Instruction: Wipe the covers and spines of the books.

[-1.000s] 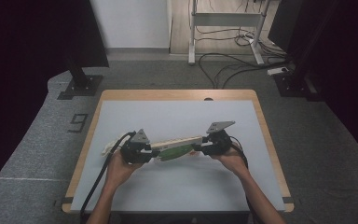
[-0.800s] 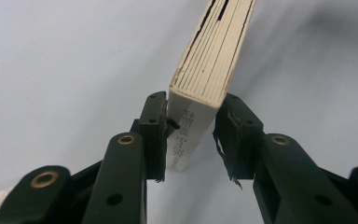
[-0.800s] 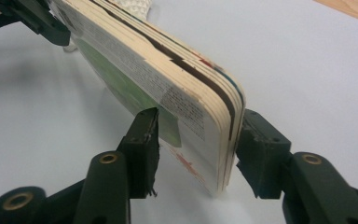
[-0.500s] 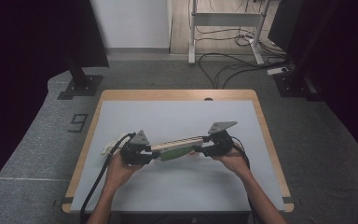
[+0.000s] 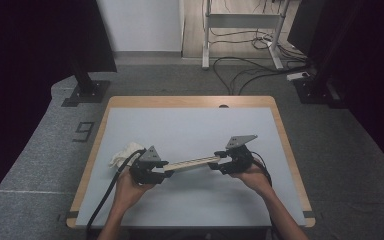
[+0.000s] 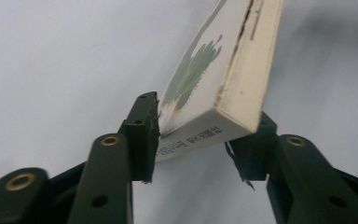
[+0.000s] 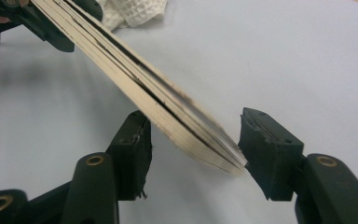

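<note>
A thin book with a cream and green cover spans the gap between my two grippers, seen nearly edge-on from the high view. In the left gripper view, my left gripper has the book's corner between its jaws; they have just been opening and stand slack around it. The right gripper has also just been opening. The book's far end lies between its jaws, touching the right one, with a clear gap to the left one. In the high view both hands hold the left gripper and right gripper low over the table.
A crumpled white cloth lies on the grey table top just left of my left hand, and appears beyond the book as the cloth. Cables trail from both grippers toward the front edge. Wooden rim borders the table.
Both grippers' jaws have spread a little around the book's ends. The hands and the book stay in nearly the same place.
</note>
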A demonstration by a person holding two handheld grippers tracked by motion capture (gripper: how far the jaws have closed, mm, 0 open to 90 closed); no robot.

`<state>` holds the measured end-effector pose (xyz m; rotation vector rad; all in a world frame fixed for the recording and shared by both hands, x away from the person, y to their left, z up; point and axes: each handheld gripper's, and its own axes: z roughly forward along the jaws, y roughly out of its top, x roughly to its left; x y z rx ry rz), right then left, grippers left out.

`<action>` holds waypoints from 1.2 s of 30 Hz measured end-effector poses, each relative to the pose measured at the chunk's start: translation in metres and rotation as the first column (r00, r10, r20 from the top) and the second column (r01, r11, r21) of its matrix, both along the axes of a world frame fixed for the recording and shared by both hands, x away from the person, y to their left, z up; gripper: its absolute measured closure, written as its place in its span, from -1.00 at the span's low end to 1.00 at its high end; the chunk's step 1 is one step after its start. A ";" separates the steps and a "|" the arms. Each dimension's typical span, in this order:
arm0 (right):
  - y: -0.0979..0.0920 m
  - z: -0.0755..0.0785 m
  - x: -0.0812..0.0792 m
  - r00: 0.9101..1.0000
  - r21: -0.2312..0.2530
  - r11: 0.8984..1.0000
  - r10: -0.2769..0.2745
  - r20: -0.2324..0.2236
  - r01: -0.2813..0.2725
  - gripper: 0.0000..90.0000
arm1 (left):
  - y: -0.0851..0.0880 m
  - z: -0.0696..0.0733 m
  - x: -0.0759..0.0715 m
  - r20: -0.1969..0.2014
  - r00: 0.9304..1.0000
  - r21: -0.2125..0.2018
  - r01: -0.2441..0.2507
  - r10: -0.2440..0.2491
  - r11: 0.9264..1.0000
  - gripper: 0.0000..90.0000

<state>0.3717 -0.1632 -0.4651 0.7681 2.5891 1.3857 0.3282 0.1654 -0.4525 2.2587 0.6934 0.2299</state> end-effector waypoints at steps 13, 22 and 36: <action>0.002 -0.011 -0.023 1.000 -0.034 0.999 0.002 -0.022 -0.002 -0.35 | -0.007 -0.018 -0.026 -0.024 0.996 -0.002 -0.087 0.087 0.996 -0.36; -0.001 -0.025 -0.039 1.000 -0.060 0.998 -0.006 -0.026 0.005 -0.43 | -0.012 -0.032 -0.044 -0.059 0.991 -0.015 -0.120 0.119 0.993 -0.53; -0.010 -0.049 -0.061 0.999 -0.046 0.999 -0.018 -0.033 0.016 -0.42 | -0.021 -0.046 -0.062 -0.028 0.991 0.042 -0.129 0.130 0.991 -0.57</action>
